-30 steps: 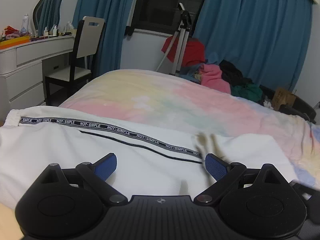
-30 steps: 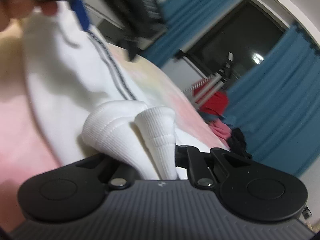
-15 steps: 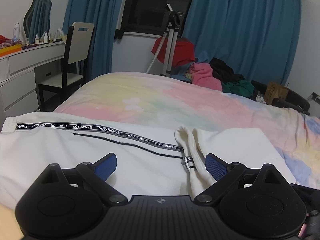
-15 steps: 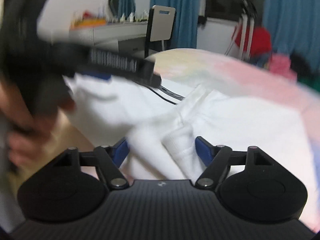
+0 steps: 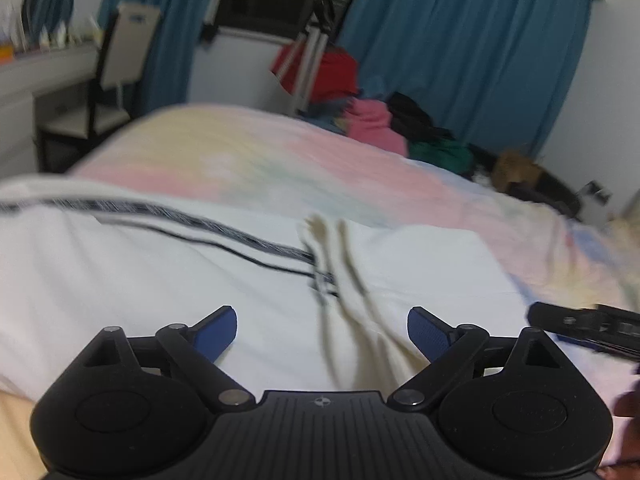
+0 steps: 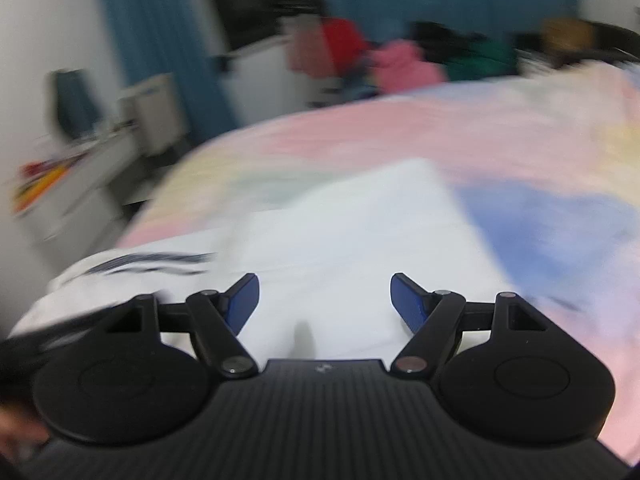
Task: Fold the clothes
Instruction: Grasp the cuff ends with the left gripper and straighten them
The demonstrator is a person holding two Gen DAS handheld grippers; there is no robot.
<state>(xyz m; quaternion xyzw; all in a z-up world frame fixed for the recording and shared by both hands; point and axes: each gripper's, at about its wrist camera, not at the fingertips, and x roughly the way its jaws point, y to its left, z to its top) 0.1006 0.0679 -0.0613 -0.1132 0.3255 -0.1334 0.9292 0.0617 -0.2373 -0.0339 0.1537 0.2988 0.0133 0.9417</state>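
Note:
White trousers (image 5: pixel 160 272) with a black lettered side stripe lie folded on the pastel bed; their ribbed cuffs (image 5: pixel 340 264) rest on top near the middle. My left gripper (image 5: pixel 322 330) is open and empty just above the cloth. My right gripper (image 6: pixel 324 300) is open and empty over the right part of the white trousers (image 6: pixel 360 232). Part of the right gripper shows at the right edge of the left wrist view (image 5: pixel 588 328). Both views are blurred.
The bed cover (image 5: pixel 280 160) is pink, yellow and blue. A pile of clothes (image 5: pixel 376 120) and a tripod (image 5: pixel 312 40) stand beyond the bed. A chair (image 5: pixel 116 76) and white dresser (image 5: pixel 24 92) are at the left. Blue curtains hang behind.
My right gripper has let go of the trouser cuffs, which now lie on the folded trousers, and it has swung to the right. My left gripper stays open and shifted slightly.

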